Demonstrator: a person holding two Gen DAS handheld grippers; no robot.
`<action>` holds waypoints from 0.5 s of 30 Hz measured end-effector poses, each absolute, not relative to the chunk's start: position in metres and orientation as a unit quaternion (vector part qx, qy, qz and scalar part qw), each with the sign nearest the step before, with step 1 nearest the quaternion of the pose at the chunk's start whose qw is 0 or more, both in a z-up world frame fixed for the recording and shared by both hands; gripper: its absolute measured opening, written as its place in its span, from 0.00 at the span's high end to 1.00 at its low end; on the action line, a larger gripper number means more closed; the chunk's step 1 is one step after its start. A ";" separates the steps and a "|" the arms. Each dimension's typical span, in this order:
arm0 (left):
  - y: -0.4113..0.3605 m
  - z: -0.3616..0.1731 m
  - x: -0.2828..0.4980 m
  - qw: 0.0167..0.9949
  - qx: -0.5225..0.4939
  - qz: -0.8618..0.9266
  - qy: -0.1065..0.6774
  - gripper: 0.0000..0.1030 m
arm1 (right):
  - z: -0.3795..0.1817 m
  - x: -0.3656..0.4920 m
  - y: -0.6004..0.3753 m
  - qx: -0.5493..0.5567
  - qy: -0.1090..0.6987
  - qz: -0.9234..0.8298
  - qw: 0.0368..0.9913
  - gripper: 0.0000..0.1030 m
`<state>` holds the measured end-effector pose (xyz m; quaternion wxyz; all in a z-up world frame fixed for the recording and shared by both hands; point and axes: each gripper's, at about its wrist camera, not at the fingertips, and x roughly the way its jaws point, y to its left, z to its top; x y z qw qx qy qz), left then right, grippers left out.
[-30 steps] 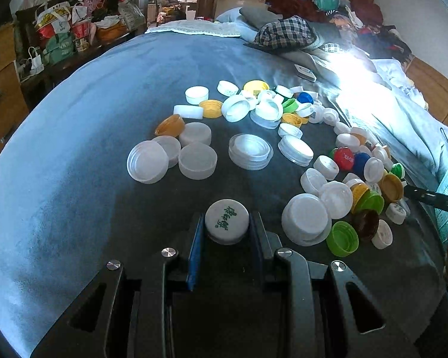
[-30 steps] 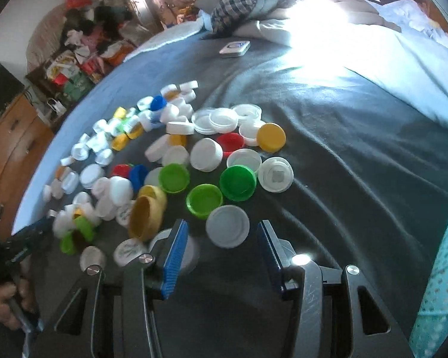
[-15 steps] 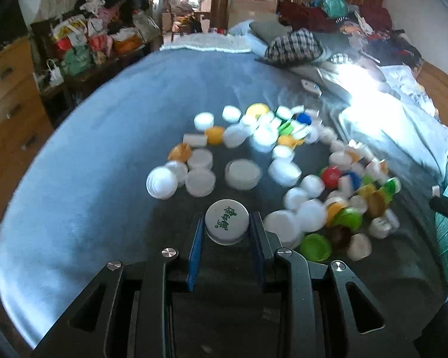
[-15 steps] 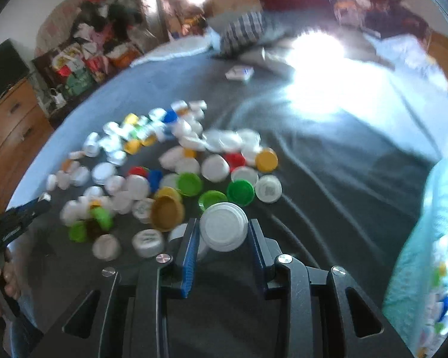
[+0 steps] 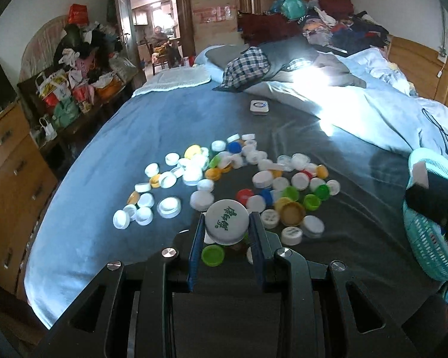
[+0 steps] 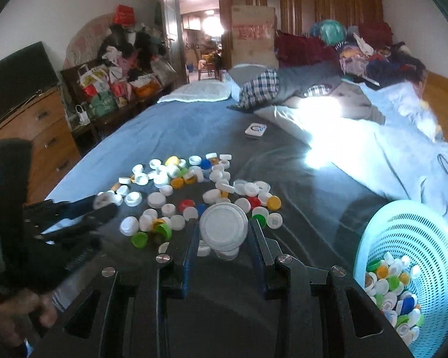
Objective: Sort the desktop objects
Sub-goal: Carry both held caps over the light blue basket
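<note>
Many bottle caps, white, green, yellow, red and blue, lie scattered on the dark blue bedspread (image 5: 170,179) (image 6: 176,191). My left gripper (image 5: 227,223) is shut on a white cap with green writing (image 5: 227,221) and holds it above the pile. My right gripper (image 6: 223,232) is shut on a plain white cap (image 6: 224,227), also lifted above the pile. A turquoise mesh basket (image 6: 415,238) with several caps inside stands at the right; it also shows in the left wrist view (image 5: 427,238). The left gripper appears at the left of the right wrist view (image 6: 74,214).
A small white square device (image 5: 259,107) lies further up the bed. Pillows and a rumpled light blue duvet (image 5: 373,110) fill the far right. A wooden dresser (image 5: 6,179) and a cluttered side table (image 5: 74,89) stand left of the bed.
Both grippers have risen and pulled back from the pile, each carrying its cap. The right gripper closed on the white cap. The basket has come into view at the right.
</note>
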<state>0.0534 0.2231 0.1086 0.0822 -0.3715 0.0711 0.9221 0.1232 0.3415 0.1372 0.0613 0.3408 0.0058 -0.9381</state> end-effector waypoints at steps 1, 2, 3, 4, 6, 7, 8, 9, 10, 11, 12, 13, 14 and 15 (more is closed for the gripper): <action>0.226 0.112 0.054 0.082 -0.367 0.924 0.074 0.76 | 0.139 0.128 0.340 0.339 0.010 -0.939 0.062 0.66; 0.227 0.114 0.056 0.082 -0.364 0.925 0.074 0.76 | 0.139 0.131 0.338 0.337 0.013 -0.939 0.063 0.66; 0.228 0.117 0.058 0.082 -0.359 0.927 0.073 0.76 | 0.140 0.133 0.337 0.336 0.013 -0.940 0.064 0.66; 0.229 0.119 0.059 0.084 -0.356 0.928 0.073 0.76 | 0.141 0.135 0.337 0.335 0.013 -0.940 0.064 0.66; 0.231 0.122 0.060 0.084 -0.351 0.929 0.075 0.76 | 0.143 0.139 0.337 0.332 0.012 -0.941 0.066 0.66; 0.231 0.124 0.060 0.084 -0.350 0.930 0.075 0.76 | 0.144 0.141 0.338 0.330 0.012 -0.942 0.066 0.66; 0.232 0.126 0.061 0.085 -0.348 0.930 0.076 0.76 | 0.147 0.142 0.339 0.327 0.011 -0.943 0.066 0.66; 0.234 0.127 0.061 0.085 -0.347 0.931 0.078 0.76 | 0.148 0.143 0.340 0.325 0.011 -0.943 0.066 0.66; 0.235 0.129 0.062 0.085 -0.345 0.931 0.079 0.76 | 0.149 0.144 0.341 0.323 0.011 -0.944 0.065 0.66; 0.236 0.129 0.063 0.086 -0.344 0.932 0.079 0.76 | 0.152 0.145 0.342 0.320 0.010 -0.945 0.065 0.66; 0.239 0.130 0.064 0.087 -0.342 0.932 0.081 0.76 | 0.153 0.146 0.342 0.318 0.010 -0.946 0.064 0.66; 0.240 0.131 0.064 0.087 -0.341 0.932 0.083 0.76 | 0.154 0.147 0.343 0.317 0.010 -0.946 0.064 0.66; 0.242 0.132 0.065 0.089 -0.339 0.933 0.084 0.76 | 0.156 0.149 0.344 0.315 0.009 -0.947 0.063 0.66; 0.244 0.133 0.066 0.090 -0.338 0.933 0.085 0.76 | 0.157 0.149 0.345 0.314 0.009 -0.947 0.063 0.66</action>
